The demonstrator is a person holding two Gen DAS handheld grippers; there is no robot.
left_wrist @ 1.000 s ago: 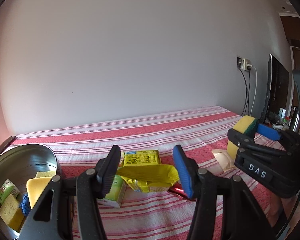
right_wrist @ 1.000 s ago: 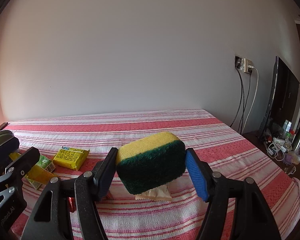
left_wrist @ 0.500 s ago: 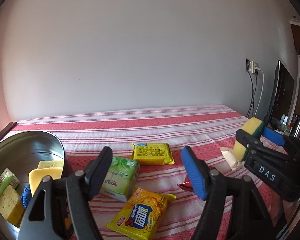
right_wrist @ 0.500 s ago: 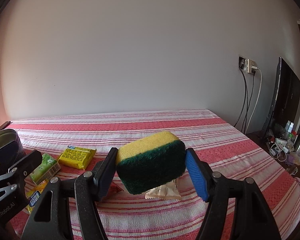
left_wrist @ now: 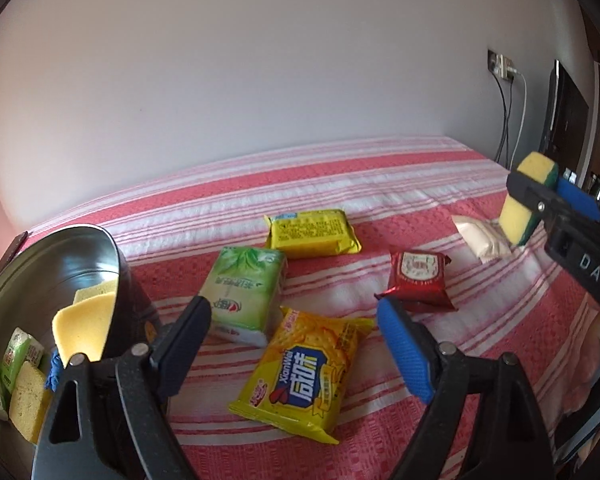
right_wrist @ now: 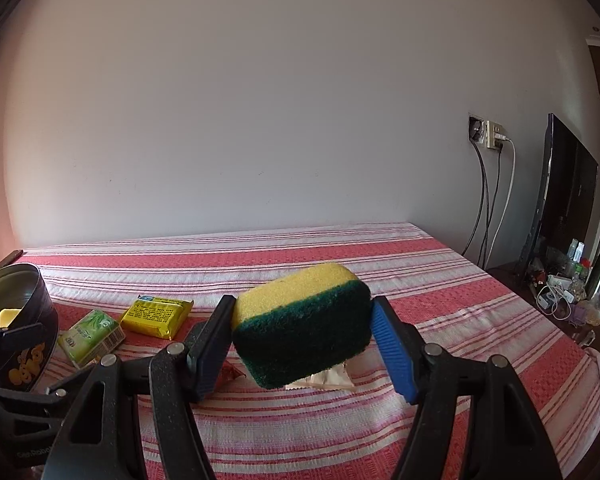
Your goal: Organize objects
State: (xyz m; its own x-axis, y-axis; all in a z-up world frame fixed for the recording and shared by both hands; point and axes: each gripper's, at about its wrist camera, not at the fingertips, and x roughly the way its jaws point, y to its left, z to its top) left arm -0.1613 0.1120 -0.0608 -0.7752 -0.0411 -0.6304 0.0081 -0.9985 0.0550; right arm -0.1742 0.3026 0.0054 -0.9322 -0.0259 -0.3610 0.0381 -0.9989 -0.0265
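A yellow-and-green sponge (right_wrist: pixel 302 326) is held clear of the bed (right_wrist: pixel 480 344) between the fingers of the right tool (right_wrist: pixel 303 350), its green scouring face turned toward the camera; in the left view the same sponge (left_wrist: pixel 530 196) is seen at the far right, above a beige sachet (left_wrist: pixel 480 238). The left tool (left_wrist: pixel 292 350) is spread wide and grips nothing, and is held above a yellow cracker packet (left_wrist: pixel 304 372) lying flat on the striped cover. Just beyond that packet a green tissue pack (left_wrist: pixel 244 292) is found, touching it at one corner, with a yellow wrapped block (left_wrist: pixel 312 232) farther back and a red snack packet (left_wrist: pixel 418 280) to the right, apart from the others. A metal tin (left_wrist: pixel 32 264) is seen at the left edge of the bed, tilted in the view, and yellow sponges (left_wrist: pixel 82 326) and small green packs (left_wrist: pixel 18 354) are contained in it. A screen (right_wrist: pixel 560 208) is stood beside the bed at the right.
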